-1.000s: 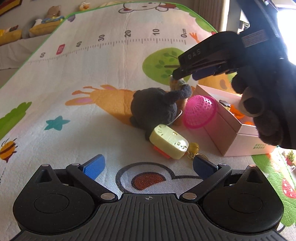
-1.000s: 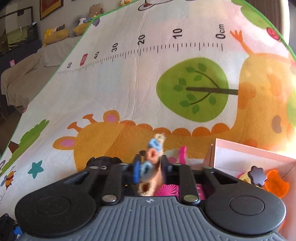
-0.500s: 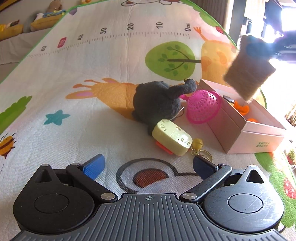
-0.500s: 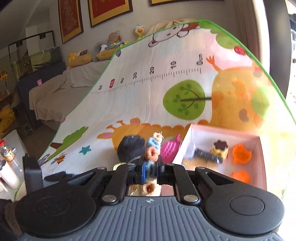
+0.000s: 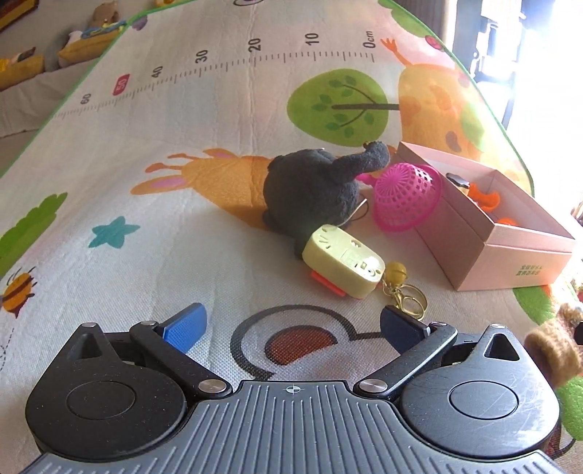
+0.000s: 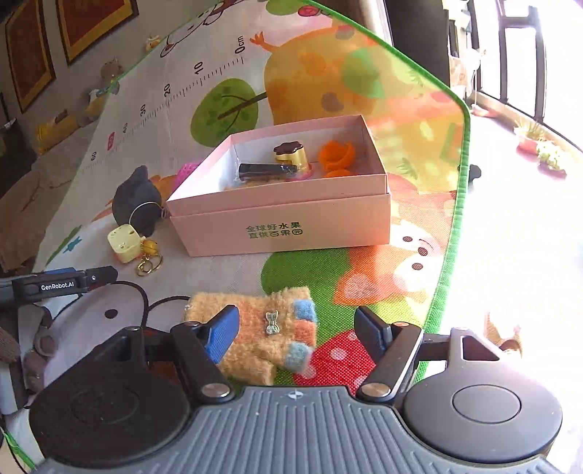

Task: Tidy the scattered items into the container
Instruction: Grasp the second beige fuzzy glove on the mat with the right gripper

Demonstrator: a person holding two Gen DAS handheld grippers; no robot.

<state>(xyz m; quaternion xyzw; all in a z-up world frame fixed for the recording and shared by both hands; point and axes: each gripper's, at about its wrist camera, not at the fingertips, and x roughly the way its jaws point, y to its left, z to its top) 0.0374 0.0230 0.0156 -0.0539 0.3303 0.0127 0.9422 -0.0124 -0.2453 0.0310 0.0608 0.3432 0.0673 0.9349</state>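
Note:
A pink box [image 6: 288,218] stands on the play mat and holds several small toys; it also shows in the left wrist view [image 5: 506,251]. Left of it lie a dark plush toy [image 5: 313,189], a pink mesh basket [image 5: 406,197] and a yellow keychain toy [image 5: 342,260]. My left gripper [image 5: 291,324] is open and empty, just short of the keychain toy. My right gripper [image 6: 297,330] is open. A fuzzy orange knitted glove [image 6: 266,328] lies on the mat between its fingers, in front of the box.
The mat's green edge [image 6: 452,233] runs close on the right, with bare floor and potted plants [image 6: 546,153] beyond. Cushions and soft toys [image 5: 87,32] sit past the mat's far left corner.
My right gripper carried the glove up and back from beside the plush toy, then opened. The glove now lies on the mat in front of the box. My left gripper stayed put.

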